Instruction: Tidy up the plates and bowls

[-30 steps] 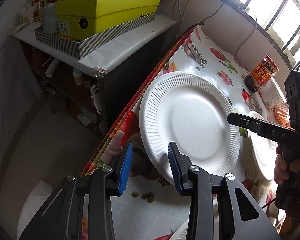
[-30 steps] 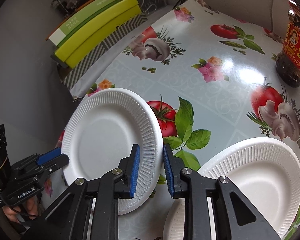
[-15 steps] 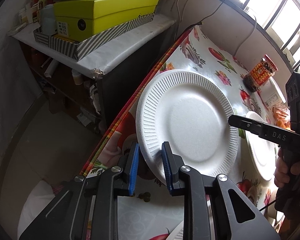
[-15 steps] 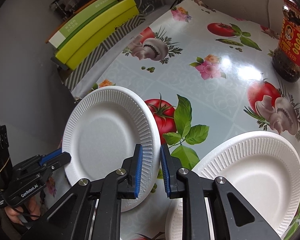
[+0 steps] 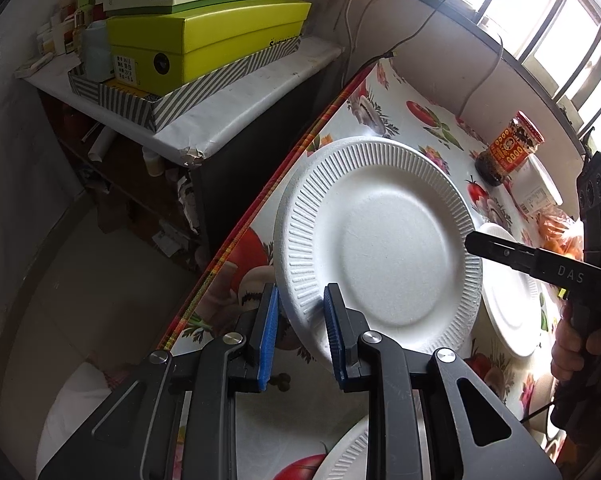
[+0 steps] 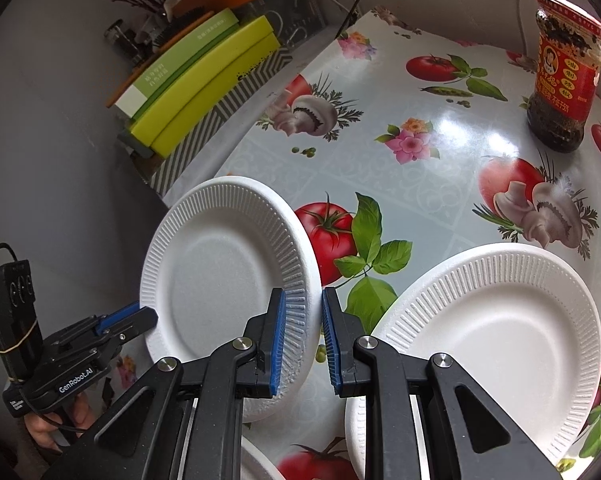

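The left gripper (image 5: 299, 328) had its blue pads (image 5: 269, 334) clamped on the near rim of a tilted plate (image 5: 384, 248), which was lifted at the table's (image 6: 420, 168) left edge. The right gripper (image 6: 303, 338) straddled the same plate's opposite rim, its jaws narrowly apart; whether they pinched it could not be told. A second plate (image 6: 496, 328) lay flat just right of it. Farther back stood a sauce jar (image 6: 562, 68), and beyond the table's edge, stacked green boxes (image 5: 204, 48).
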Available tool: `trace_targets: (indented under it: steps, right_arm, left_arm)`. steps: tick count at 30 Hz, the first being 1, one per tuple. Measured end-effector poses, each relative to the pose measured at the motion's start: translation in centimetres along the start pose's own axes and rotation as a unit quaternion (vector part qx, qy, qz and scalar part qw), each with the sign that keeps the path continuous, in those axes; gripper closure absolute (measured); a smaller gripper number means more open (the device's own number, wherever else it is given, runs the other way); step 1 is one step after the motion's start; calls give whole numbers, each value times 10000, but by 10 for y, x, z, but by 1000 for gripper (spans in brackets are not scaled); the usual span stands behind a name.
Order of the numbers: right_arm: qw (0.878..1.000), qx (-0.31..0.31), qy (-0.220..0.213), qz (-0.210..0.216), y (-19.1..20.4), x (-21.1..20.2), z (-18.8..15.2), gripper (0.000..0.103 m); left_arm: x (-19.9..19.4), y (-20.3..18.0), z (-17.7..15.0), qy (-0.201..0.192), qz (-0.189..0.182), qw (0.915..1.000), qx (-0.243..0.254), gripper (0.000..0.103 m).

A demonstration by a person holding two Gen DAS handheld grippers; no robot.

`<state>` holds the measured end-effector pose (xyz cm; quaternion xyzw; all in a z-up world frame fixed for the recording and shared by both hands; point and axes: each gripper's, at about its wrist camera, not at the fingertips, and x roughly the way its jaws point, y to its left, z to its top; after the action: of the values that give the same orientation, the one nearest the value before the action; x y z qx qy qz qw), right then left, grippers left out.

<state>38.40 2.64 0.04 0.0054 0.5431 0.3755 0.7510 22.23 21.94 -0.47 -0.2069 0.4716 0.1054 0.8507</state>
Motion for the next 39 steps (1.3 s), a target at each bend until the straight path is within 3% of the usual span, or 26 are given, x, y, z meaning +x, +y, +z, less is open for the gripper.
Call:
trace_targets:
  steps: [15,39]
  right_arm:
    - [9999,134,-3,44,10,-23,-34,85]
    - [9997,149,-130,-155,31,-70,-127,85]
  left_arm:
    - [-26,-2,-23,-90,-80,9999,101,79]
    - [-62,-6,-90,-81,-257,9992,286,79]
